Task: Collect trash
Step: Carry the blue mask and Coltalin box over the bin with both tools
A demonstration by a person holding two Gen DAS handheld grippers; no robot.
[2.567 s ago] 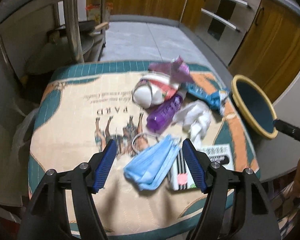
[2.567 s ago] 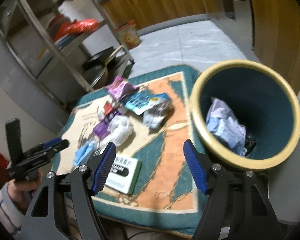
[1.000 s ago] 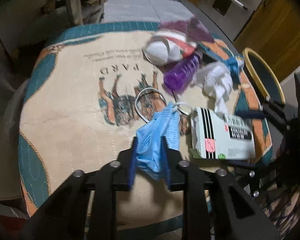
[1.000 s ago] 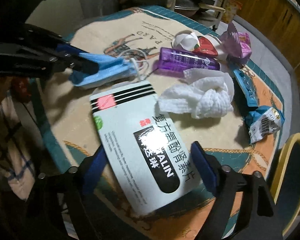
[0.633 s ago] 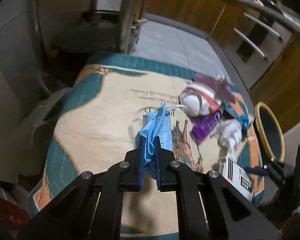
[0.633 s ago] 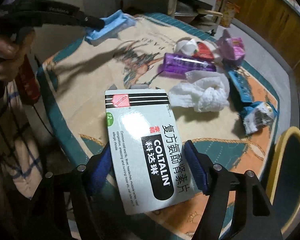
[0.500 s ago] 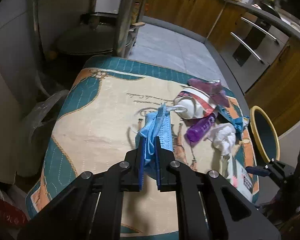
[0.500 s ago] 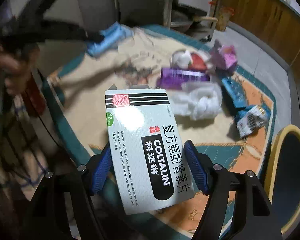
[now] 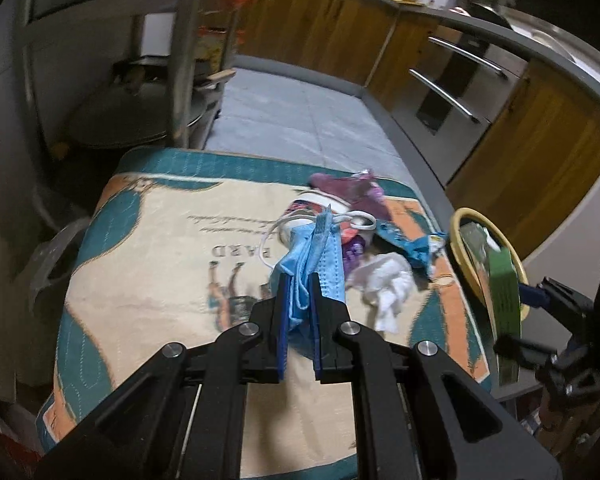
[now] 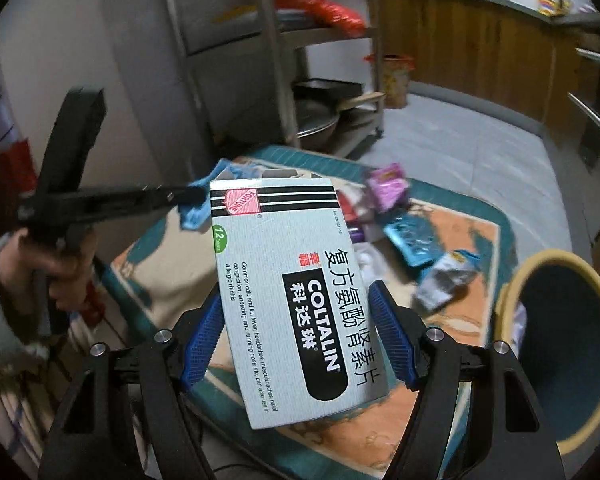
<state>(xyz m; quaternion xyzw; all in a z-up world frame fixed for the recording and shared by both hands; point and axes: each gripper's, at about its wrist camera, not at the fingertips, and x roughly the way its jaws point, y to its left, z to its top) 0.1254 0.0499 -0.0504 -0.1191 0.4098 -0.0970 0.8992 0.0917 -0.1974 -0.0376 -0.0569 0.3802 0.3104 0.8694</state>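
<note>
- Blue face mask (image 9: 314, 258): crumpled pleated fabric with white ear loops, pinched between the near-closed blue pads of the left claw (image 9: 299, 320) and held clear above the worktop (image 9: 148, 264).
- Medicine box (image 10: 290, 292): pale grey carton printed "COLTALIN", with black stripes and a pink emblem at its far end and one top flap open; the right claw (image 10: 296, 338) grips it across its width, jaws standing wide, and it is lifted off the worktop.
- In the left wrist view the box appears edge-on as a green side panel (image 9: 504, 312), in front of the bin's rim.
- Bin (image 10: 560, 344): round, yellow rim, dark teal inside, standing just beside the worktop's right edge; pale paper shows inside it.
- Remaining litter on the worktop: crumpled white tissue (image 9: 386, 280), blue wrapper (image 9: 410, 242), purple packet (image 9: 352, 190), a silver-and-blue packet (image 10: 444, 276). A purple bottle (image 9: 354, 250) is mostly hidden behind the mask.
- Worktop cover: a cream mat with teal and orange borders, printed lettering and horse figures.
- Room: wooden cabinets (image 9: 324, 20) with metal handles, grey floor (image 9: 300, 120), a metal shelf rack (image 10: 276, 52) bearing pans and a red bag.
- A hand (image 10: 66, 276) with a checked sleeve holds the left claw's handle; this region is blurred.
</note>
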